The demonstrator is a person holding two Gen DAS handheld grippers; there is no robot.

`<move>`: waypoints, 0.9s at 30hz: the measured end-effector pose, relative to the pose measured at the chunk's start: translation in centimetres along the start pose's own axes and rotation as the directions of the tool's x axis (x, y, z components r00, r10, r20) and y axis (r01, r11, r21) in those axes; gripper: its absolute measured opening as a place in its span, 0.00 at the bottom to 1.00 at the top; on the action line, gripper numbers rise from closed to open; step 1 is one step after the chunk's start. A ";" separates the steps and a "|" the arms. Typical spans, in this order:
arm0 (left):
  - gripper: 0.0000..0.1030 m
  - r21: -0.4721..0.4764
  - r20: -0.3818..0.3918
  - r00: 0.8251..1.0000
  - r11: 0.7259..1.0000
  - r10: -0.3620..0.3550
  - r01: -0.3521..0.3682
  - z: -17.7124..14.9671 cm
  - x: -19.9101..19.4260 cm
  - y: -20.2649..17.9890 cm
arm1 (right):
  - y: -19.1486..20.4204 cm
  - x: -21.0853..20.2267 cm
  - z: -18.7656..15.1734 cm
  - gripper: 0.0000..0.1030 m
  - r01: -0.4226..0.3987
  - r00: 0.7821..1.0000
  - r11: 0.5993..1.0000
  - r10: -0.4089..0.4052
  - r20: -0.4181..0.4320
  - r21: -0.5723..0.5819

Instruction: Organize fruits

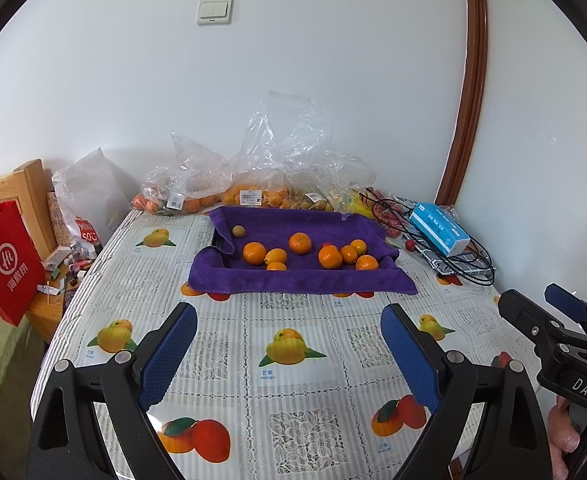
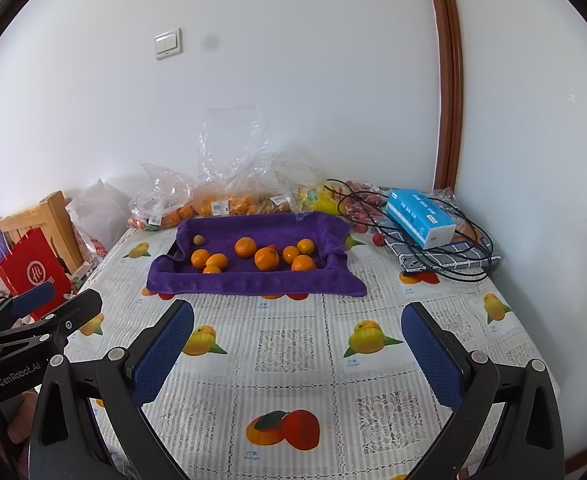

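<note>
A purple towel (image 1: 293,268) lines a shallow tray mid-tabletop, holding loose oranges (image 1: 254,253), smaller oval kumquats and one small brownish round fruit (image 1: 238,231) at its left rear. Bare patterned tabletop (image 1: 293,360) lies between the towel's front edge and both tongs. The left tongs (image 1: 289,356) and right tongs (image 2: 297,354) stand wide apart, empty. Behind, clear bags (image 1: 273,168) blur their fruit; cables (image 2: 445,252) cross a blue box (image 2: 419,216) at right.

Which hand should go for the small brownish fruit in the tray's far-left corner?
Probably left: the small brownish fruit lies at the purple tray's left end, nearer the open, empty left gripper.
</note>
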State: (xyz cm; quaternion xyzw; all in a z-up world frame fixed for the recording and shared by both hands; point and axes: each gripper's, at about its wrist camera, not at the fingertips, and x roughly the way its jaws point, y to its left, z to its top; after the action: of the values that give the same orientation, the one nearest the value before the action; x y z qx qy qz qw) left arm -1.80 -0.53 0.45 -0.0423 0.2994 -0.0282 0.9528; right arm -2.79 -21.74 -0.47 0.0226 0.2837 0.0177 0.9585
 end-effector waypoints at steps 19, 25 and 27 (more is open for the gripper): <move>0.90 -0.001 0.000 1.000 1.000 0.000 0.000 -0.1 0.0 0.0 | 0.1 -0.2 0.0 0.99 0.002 1.000 1.000 -0.002 0.002 -0.004; 0.90 0.000 0.000 1.000 1.000 0.001 -0.001 -0.1 0.0 0.0 | 0.3 -0.2 0.1 0.99 0.000 1.000 1.000 0.000 -0.001 -0.005; 0.90 0.000 0.000 1.000 1.000 0.001 -0.001 -0.1 -0.1 0.0 | 0.3 -0.2 0.1 0.99 -0.001 1.000 1.000 0.001 -0.002 -0.005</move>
State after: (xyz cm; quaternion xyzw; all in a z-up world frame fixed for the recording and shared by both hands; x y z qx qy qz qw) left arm -1.90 -0.52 0.41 -0.0422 0.2992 -0.0279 0.9528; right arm -2.92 -21.44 -0.30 0.0203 0.2845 0.0190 0.9583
